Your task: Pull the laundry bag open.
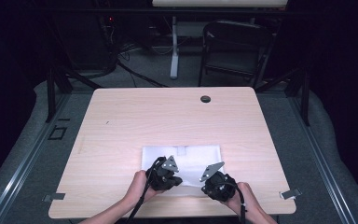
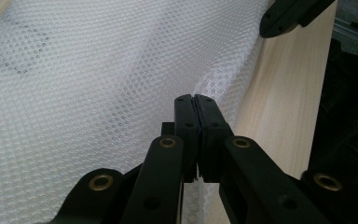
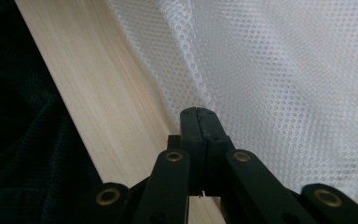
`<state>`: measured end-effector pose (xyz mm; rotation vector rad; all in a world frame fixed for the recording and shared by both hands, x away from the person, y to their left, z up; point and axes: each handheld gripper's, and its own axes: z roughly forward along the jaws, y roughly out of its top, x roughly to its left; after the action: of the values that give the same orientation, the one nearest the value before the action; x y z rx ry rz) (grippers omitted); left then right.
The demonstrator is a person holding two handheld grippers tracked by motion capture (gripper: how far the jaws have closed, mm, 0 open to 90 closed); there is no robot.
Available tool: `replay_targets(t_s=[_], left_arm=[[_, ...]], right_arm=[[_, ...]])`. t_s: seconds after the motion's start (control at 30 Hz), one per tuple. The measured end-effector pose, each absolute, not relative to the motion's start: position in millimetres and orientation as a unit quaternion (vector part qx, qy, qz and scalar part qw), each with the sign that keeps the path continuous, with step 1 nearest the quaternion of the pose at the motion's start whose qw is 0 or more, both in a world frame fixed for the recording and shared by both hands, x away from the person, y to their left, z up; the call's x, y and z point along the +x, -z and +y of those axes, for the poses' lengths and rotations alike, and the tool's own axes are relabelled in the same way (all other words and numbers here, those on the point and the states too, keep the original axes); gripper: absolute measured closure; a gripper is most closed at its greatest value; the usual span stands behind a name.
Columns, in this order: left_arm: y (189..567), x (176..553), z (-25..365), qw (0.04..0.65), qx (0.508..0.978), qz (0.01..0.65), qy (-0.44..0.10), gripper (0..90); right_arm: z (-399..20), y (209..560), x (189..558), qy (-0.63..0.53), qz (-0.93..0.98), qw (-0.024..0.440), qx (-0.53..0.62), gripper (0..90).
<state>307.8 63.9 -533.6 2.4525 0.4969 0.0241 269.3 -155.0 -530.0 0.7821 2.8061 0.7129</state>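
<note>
The white mesh (image 1: 182, 158) lies flat at the worktop's (image 1: 121, 121) six o'clock edge. The left tongs (image 2: 195, 99) are clenched on its near hem at seven o'clock; the right tongs (image 3: 198, 111) pinch that hem at five o'clock.

Left gripper (image 1: 164, 176): black, blocky body; grey three-cornered plate on top with small dark holes; black cable trails from the rear past the left hand (image 1: 137, 184). Right gripper (image 1: 218, 183): same build, same grey plate, black cable runs back over the right hand (image 1: 243, 195). Forearms bare, no sleeves or gloves in the high view.

Left gripper view: two flat black jaws, matte, squared tips with rounded corners. Black link arms below, each with brass-coloured ringed pivots and dark recessed screw holes. Right gripper view: identical black jaws and link arms, same brass-ringed pivots. No lettering or markings legible on either unit.
</note>
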Motion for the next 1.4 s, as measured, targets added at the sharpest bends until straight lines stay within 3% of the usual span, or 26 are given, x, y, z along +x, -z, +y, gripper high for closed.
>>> replay_targets(t_s=[0.47,1.4], left_arm=[[533,308,64,0.318,0.929,0.19,-0.013,88.7],[510,320,65,0.351,0.911,0.212,-0.051,89.4]], right_arm=[[-144,555,279,-0.208,0.942,0.088,0.248,90.0],[-143,555,278,-0.2,0.945,0.093,0.241,90.0]])
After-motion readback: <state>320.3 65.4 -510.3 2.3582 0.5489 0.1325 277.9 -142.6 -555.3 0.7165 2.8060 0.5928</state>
